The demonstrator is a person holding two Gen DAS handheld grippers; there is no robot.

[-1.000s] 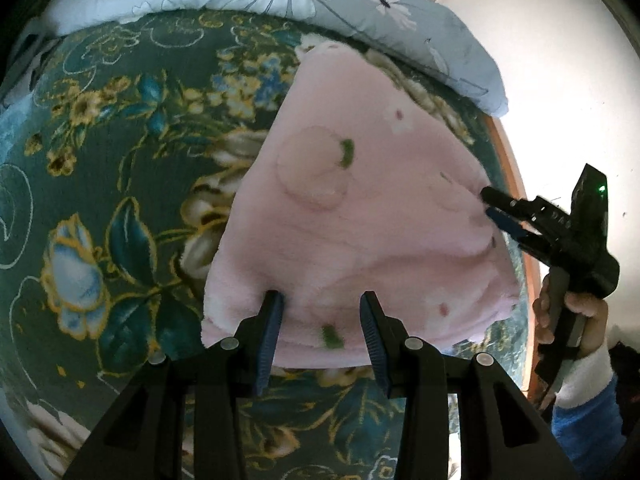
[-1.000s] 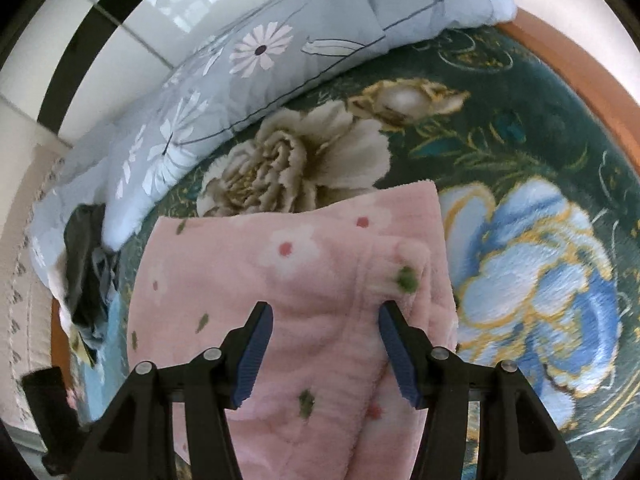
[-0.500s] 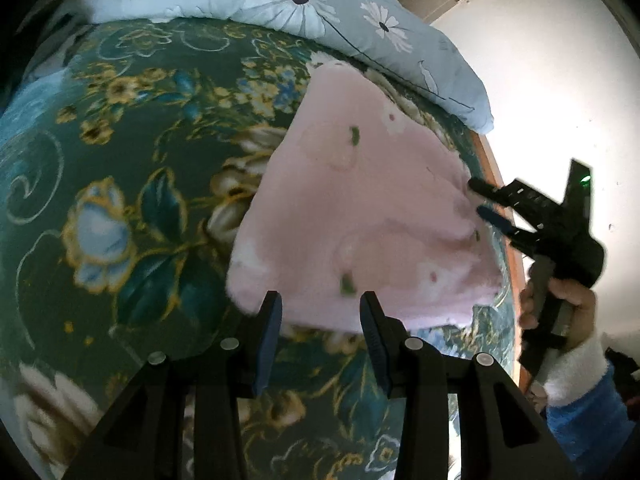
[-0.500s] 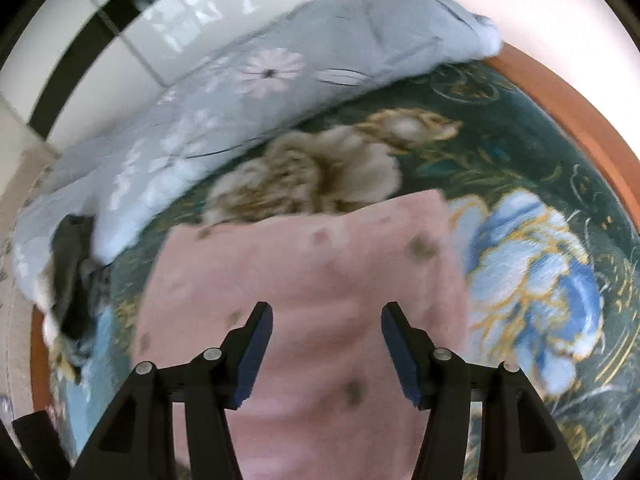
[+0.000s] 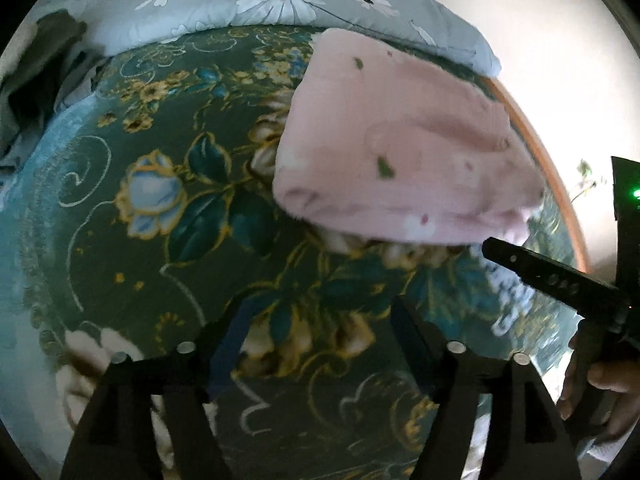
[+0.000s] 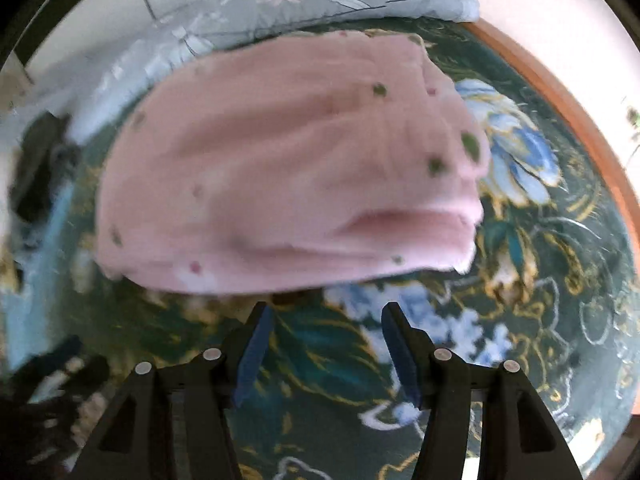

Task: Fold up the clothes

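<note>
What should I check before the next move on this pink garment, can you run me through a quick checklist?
1. Left gripper clear of cloth: ok, jaws opening, nothing between them.
2. Right gripper clear of cloth: ok, jaws opening, only the bedspread beyond them.
3. Pink garment folded into a compact stack: ok, though the near edge looks bulgy.
4. Garment resting fully on the bed: ok.
5. Stack clear of the grey floral quilt: cannot tell, the far edge is close to it.
6. Layers squared up: cannot tell, blurred.

Pink fleece garment [image 5: 400,152] with green and red specks; dark green bedspread [image 5: 168,264] with blue-and-gold flowers; grey daisy-print quilt [image 5: 280,0].
</note>
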